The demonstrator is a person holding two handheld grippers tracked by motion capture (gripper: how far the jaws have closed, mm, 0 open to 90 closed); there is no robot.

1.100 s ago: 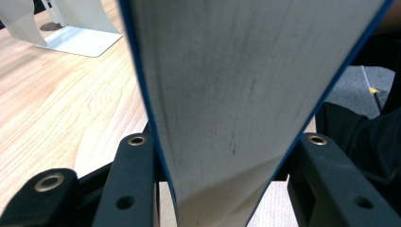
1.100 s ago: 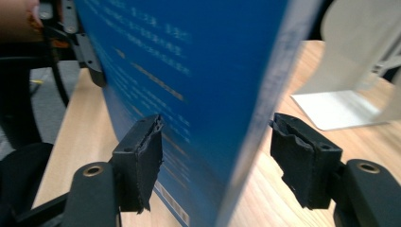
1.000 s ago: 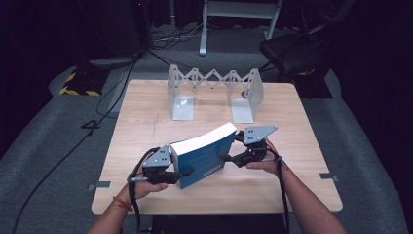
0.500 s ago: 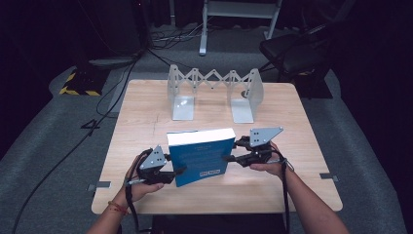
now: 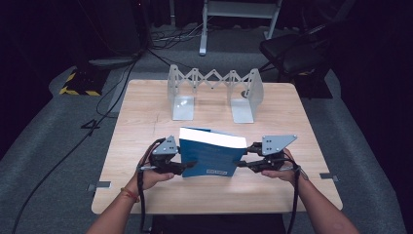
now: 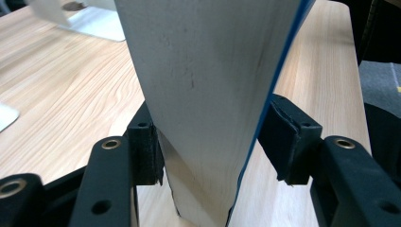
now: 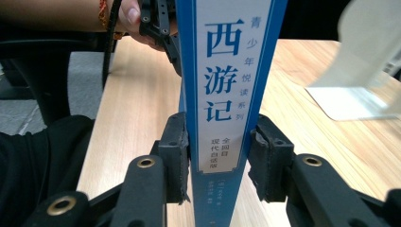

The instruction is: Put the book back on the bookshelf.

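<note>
Roughly at the table's [image 5: 146, 105] near-centre, a blue-covered book [image 5: 210, 157] stood on edge above the wooden top, held between both grippers. Left gripper [image 5: 187, 165] came at it from the page side: in the left gripper view the pale page block [image 6: 208, 80] sat between the black pads [image 6: 146, 151]; the left pad touched the paper, while the right pad lay against the blue cover edge, contact there hard to confirm. Its jaws had just been opening a little, with the book between them. Right gripper [image 5: 242, 157] took the spine end; in the right gripper view the blue-and-white spine [image 7: 226, 85] with printed characters sat squeezed between both pads [image 7: 176, 156], jaws narrow on it. Those jaws had just been closing, book between them. Person's hands wrapped each gripper body, forearms coming in from the near edge, a red thread bracelet [image 5: 127, 194] on the left wrist. Behind the book, well apart, a grey expandable metal bookend rack [image 5: 214, 92] stood empty at the table's far side.
</note>
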